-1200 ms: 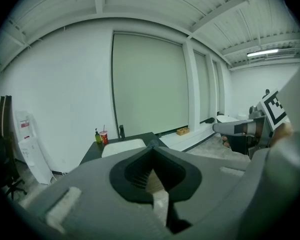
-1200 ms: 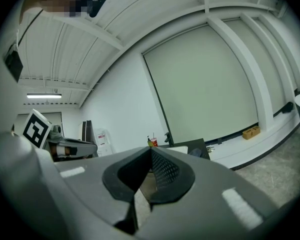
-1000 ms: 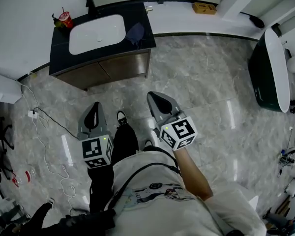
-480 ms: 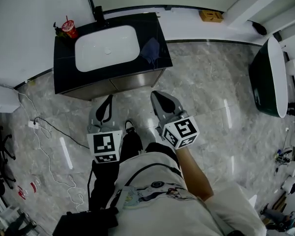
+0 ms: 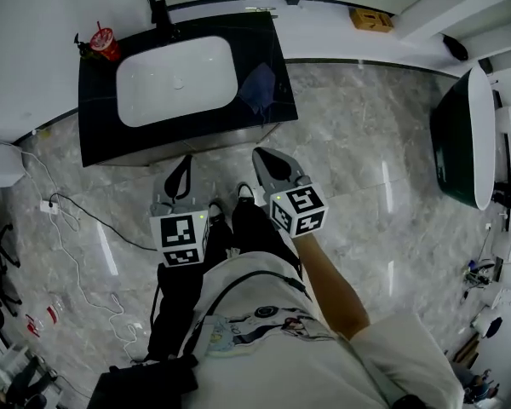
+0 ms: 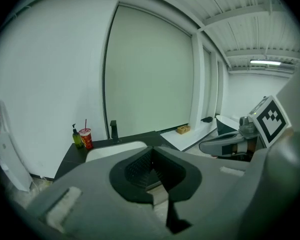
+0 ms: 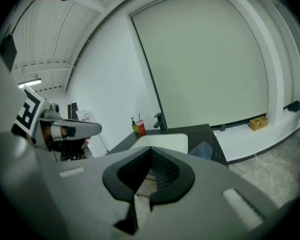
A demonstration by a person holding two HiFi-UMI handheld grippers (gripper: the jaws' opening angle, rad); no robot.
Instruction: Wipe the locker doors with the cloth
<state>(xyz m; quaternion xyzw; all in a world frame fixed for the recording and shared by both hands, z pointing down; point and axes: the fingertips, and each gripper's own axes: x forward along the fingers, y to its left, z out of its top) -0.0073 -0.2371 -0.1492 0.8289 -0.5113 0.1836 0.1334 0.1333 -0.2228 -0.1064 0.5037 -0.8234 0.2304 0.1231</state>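
Standing at the sink bench, both jaws closed and empty

Holding the left gripper and the right gripper side by side in mid-frame of the head view, both pointing up the frame at the bench. Each gripper's own view shows its grey jaws pressed together at the tips with nothing in the ribbed black pocket between them. Grey moulded bodies, each with a white cube of black square markers.

The cloth, blue-grey, soft and crumpled, lies on the glossy black bench top at the right end, just beside the white rounded-rectangle basin. Neither gripper touches it. A black faucet stands behind the basin; a red cup with a straw sits at the upper-left corner of the bench.

Only the head view shows the grey veined marble floor, a white cable on it at left, the dark oval bathtub at right, and just a thin strip of the cabinet front under the bench. The gripper views add the pale wall panel behind the bench.
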